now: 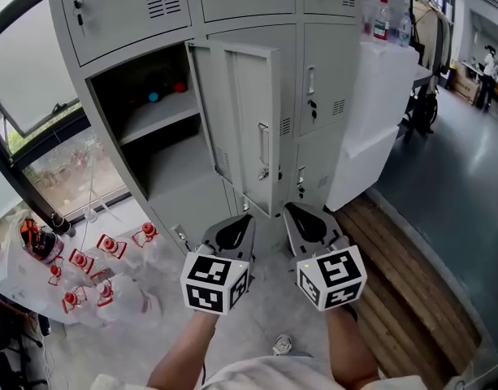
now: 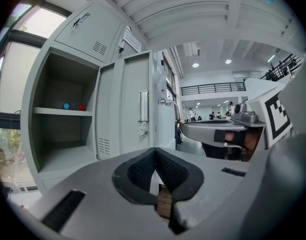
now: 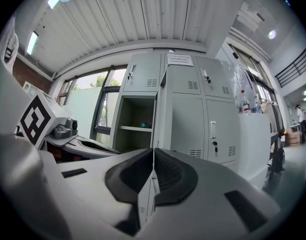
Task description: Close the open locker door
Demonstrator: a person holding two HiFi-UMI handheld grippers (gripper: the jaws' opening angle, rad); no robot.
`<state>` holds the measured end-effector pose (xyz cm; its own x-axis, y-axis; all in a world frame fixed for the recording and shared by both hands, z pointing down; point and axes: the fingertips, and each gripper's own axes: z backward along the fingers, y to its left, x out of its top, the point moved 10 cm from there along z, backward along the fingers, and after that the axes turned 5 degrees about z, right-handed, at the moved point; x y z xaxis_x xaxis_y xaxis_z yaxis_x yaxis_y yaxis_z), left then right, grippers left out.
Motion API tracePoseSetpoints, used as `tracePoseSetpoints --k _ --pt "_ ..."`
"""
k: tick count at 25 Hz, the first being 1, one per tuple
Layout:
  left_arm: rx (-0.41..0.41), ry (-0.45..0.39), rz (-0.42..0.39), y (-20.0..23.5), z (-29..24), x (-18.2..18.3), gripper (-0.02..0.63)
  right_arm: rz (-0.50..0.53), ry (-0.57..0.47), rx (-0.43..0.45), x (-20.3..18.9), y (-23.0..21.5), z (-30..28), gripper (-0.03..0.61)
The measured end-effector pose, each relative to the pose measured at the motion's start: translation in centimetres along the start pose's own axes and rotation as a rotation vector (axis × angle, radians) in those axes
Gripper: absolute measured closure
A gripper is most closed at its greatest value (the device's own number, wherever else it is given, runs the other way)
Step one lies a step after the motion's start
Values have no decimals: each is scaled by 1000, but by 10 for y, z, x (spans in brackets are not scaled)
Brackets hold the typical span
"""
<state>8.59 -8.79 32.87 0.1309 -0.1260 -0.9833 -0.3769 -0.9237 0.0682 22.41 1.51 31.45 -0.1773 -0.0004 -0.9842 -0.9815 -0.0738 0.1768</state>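
The grey locker bank fills the head view, and one tall door (image 1: 250, 124) stands swung out towards me, with its handle (image 1: 265, 149) on the outer face. Beside it, the open compartment (image 1: 147, 136) holds a shelf with a small blue and a small red thing. My left gripper (image 1: 247, 218) and right gripper (image 1: 287, 210) hang side by side just below the door's bottom edge, apart from it. Both are shut with nothing between the jaws. The left gripper (image 2: 155, 153) faces the door (image 2: 130, 104). From the right gripper (image 3: 153, 153), the door (image 3: 161, 109) appears nearly edge-on.
Several clear bottles with red caps (image 1: 94, 270) lie on the floor at the left, below a window. A white cabinet (image 1: 378, 112) with bottles on top stands right of the lockers. Wooden boards (image 1: 407, 279) run along the floor at right. A person (image 1: 488, 67) stands far off.
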Motion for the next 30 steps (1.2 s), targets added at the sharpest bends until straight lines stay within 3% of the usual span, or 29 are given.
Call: tracePoseSetpoints --k 11,22,30 --pt "131 -13 9 11 -40 11 607 25 -46 139 10 -49 -45 569" --pt "241 -15 32 20 -49 8 607 -42 -97 293 10 -76 -72 489" --pt "278 -20 41 27 -50 7 607 -58 -105 366 8 -84 -85 485"
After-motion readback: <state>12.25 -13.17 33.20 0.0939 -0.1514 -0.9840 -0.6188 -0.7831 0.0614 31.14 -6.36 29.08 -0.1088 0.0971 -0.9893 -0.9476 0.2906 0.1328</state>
